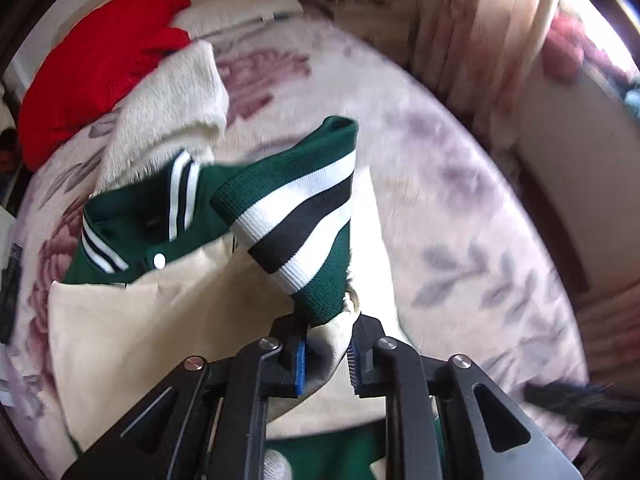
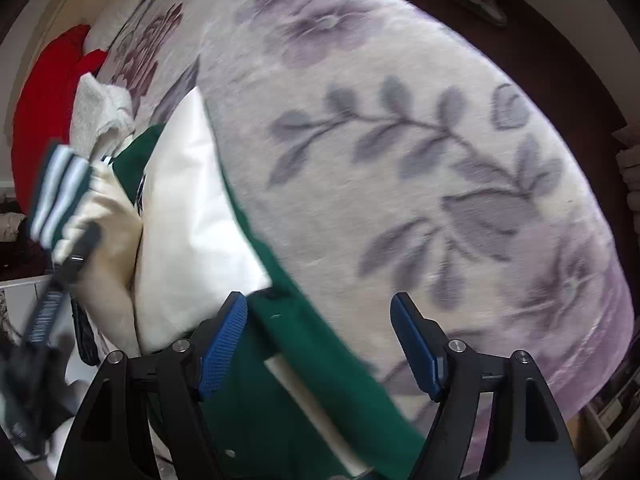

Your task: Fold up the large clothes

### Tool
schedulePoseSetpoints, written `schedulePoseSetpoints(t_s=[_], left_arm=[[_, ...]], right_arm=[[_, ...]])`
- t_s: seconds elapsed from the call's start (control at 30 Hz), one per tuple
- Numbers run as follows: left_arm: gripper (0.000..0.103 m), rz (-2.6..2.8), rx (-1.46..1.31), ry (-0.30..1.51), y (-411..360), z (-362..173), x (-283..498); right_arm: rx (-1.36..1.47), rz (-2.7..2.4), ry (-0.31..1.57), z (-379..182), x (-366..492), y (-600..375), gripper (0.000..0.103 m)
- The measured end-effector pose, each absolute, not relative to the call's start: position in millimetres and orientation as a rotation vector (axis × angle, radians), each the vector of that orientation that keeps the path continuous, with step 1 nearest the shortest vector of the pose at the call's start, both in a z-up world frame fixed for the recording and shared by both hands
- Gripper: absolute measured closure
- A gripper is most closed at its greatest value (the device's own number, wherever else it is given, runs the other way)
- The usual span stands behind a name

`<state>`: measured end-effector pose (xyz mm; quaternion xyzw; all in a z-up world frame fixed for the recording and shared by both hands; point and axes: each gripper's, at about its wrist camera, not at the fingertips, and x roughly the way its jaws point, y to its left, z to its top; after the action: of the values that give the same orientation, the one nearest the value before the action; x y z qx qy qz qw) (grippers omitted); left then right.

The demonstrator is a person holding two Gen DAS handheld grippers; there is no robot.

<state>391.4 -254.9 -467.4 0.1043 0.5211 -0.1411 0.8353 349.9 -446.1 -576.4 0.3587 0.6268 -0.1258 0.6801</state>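
A green varsity jacket (image 1: 132, 220) with cream sleeves lies on the flowered bed cover (image 1: 460, 200). My left gripper (image 1: 330, 356) is shut on the cream sleeve (image 1: 328, 344) just below its green, white and black striped cuff (image 1: 296, 208), and holds the cuff up above the jacket. In the right wrist view the same cuff (image 2: 56, 196) and the left gripper (image 2: 76, 256) show at the far left. My right gripper (image 2: 320, 344) is open above the jacket's green body (image 2: 304, 360), with nothing between its pads.
A red garment (image 1: 92, 68) and a cream fleece garment (image 1: 176, 108) lie at the head of the bed. Curtains (image 1: 480, 32) hang beyond the bed. The flowered cover (image 2: 420, 160) spreads wide to the right. The bed's edge and dark floor curve around the right side.
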Motion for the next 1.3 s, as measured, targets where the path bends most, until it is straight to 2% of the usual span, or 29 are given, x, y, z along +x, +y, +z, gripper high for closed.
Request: schedulePoseSetpoints(t_s=[0.03,0.07,0.1,0.17,0.37,0.57,0.6,0.63,0.67,0.7,0.77,0.83,0.9,0.93,0.97,1.13,1.3], left_arm=[[0.083,-0.301,0.2,1.109,-251,-466,390],[0.068,-0.302,0.174,1.12,-247,-464,387],[0.041,-0.299,0.144,1.128,-238,-458,386],[0.014,-0.259,0.091,1.122,-213,-449,380],[0.013,0.029,0.004,1.145,-88,-440,350],[0.013,0.356,0.012,1.224,45,-467,317],[0.013,0.404,0.009,1.236,63,-471,309],[0.013,0.437,-0.001,1.245,78,-474,304],[0.013,0.475,-0.022,1.255,95,-477,294],[0.013,0.508,-0.043,1.264,112,-478,285],[0.013,0.551,-0.095,1.287,132,-484,264],[0.013,0.57,-0.156,1.32,149,-490,238],[0.013,0.569,-0.203,1.365,156,-498,212],[0.013,0.558,-0.22,1.386,157,-501,199],[0.013,0.552,-0.227,1.402,158,-504,186],[0.014,0.55,-0.293,1.439,161,-522,145],[0.014,0.465,-0.338,1.45,154,-535,146]], right_arm=[[0.811,-0.28,1.404,-573,345,-456,0.02],[0.82,-0.273,1.397,-569,342,-464,0.019],[0.832,-0.264,1.39,-564,342,-467,0.019],[0.856,-0.249,1.381,-555,339,-478,0.019],[0.942,-0.107,1.33,-535,379,-463,0.015],[0.828,0.019,1.446,-582,468,-402,0.017],[0.811,0.017,1.482,-597,482,-392,0.027],[0.797,0.019,1.482,-604,492,-385,0.071],[0.749,0.017,1.485,-605,500,-378,0.092],[0.696,0.036,1.447,-597,510,-369,0.093],[0.626,0.062,1.33,-574,519,-363,0.094],[0.559,-0.003,1.341,-574,526,-367,0.092],[0.572,-0.026,1.44,-588,520,-374,0.076],[0.606,-0.022,1.48,-593,511,-378,0.059],[0.653,-0.007,1.5,-595,497,-384,0.048],[0.762,-0.032,1.603,-600,387,-410,0.047],[0.92,-0.068,1.826,-653,275,-412,0.047]])
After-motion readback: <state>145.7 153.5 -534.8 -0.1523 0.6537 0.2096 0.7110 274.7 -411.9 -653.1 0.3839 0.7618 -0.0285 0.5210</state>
